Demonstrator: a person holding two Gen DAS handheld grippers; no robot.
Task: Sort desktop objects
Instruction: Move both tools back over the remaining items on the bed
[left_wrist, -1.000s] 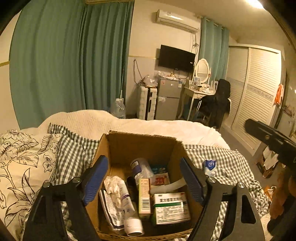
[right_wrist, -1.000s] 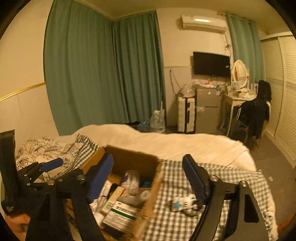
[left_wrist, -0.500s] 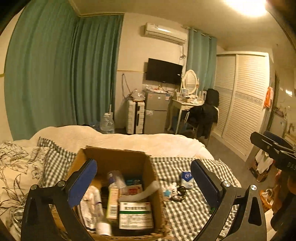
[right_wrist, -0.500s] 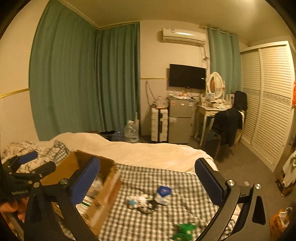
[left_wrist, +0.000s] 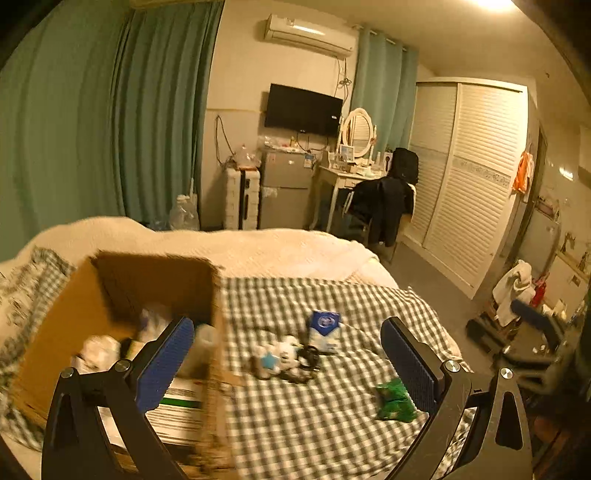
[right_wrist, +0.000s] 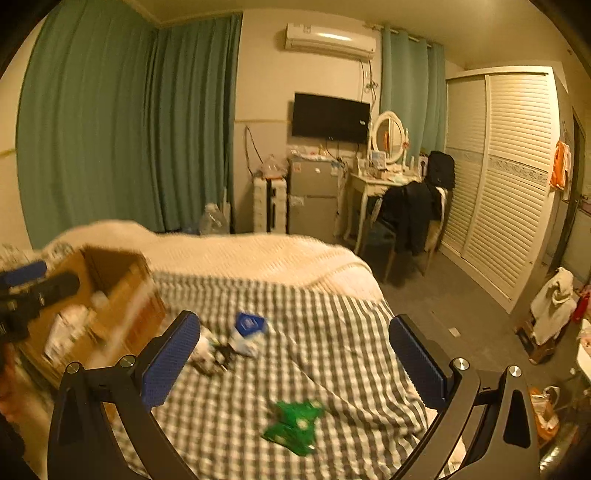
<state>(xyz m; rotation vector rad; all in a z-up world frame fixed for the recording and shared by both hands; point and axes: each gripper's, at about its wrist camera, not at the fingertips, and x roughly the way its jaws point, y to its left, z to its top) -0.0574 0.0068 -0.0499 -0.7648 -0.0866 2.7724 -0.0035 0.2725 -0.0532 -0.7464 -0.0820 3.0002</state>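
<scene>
One cardboard box (left_wrist: 74, 317), one blue-white carton (left_wrist: 323, 328), one green packet (left_wrist: 394, 400), two tools (left_wrist: 291, 363)

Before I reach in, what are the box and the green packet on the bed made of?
The box looks like plain brown corrugated cardboard: matte, with raw open flaps. The green packet seems to be thin glossy plastic or foil wrap, crumpled, with white print; motion blur leaves that uncertain. Both sit on the checked woven bedspread.

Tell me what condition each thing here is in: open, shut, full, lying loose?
Brown cardboard box: open on top, holding packets and boxes.
Blue-and-white small carton: lying loose on the checked blanket, outside the box.
Green crinkly packet: lying flat on the blanket, untouched.
Small white-and-black toy: lying beside the carton; blurred.
Left gripper: jaws wide open, empty.
Right gripper: jaws wide open, empty.
</scene>
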